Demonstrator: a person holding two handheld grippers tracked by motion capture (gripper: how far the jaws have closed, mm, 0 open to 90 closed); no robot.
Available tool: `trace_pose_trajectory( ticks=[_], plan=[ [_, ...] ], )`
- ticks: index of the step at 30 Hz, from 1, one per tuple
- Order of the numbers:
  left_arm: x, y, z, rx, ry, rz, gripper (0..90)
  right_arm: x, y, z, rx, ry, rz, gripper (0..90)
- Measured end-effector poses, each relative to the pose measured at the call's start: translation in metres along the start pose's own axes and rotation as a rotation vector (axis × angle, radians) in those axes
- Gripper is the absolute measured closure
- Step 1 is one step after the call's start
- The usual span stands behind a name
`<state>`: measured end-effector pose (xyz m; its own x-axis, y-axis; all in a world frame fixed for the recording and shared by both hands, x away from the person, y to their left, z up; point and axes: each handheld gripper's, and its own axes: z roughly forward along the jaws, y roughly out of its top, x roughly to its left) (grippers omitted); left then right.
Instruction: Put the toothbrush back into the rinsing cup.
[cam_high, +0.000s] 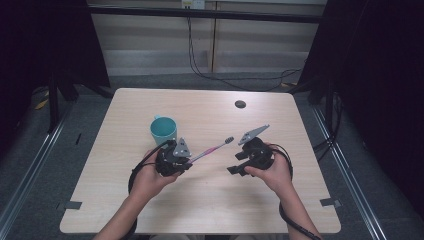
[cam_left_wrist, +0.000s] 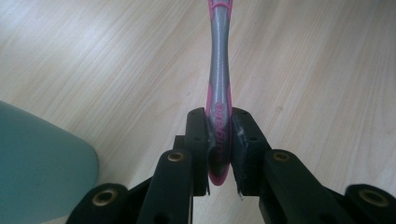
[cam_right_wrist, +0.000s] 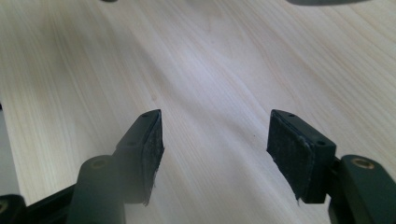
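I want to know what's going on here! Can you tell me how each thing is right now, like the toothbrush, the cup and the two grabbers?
Toothbrush: clamped at its handle end, pointing away from the jaws, off the table.
Left gripper: shut on the toothbrush.
Right gripper: open, nothing between its jaws.
Teal cup: upright on the table, beside the left gripper.

Matt wood-grain table (cam_high: 210, 190), glossy plastic toothbrush (cam_left_wrist: 219, 88), smooth cup (cam_high: 163, 130)
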<state>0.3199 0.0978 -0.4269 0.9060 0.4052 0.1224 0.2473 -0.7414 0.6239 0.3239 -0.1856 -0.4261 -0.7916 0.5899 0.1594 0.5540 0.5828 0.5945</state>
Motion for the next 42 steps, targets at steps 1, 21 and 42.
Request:
trace_pose_trajectory(
  ticks=[1, 21, 42],
  plan=[
    [0.000, 0.000, 0.000, -0.005, -0.001, -0.005, 78.8, 0.000, -0.001, 0.001, -0.011, 0.003, 0.015, 37.0],
    [-0.007, -0.001, 0.007, -0.038, -0.017, -0.023, 78.8, 0.001, 0.008, 0.004, -0.149, 0.060, 0.174, 42.5],
    [-0.016, 0.005, 0.017, -0.046, -0.024, -0.026, 78.8, 0.001, 0.015, 0.010, -0.207, 0.111, 0.231, 46.8]
  ],
)
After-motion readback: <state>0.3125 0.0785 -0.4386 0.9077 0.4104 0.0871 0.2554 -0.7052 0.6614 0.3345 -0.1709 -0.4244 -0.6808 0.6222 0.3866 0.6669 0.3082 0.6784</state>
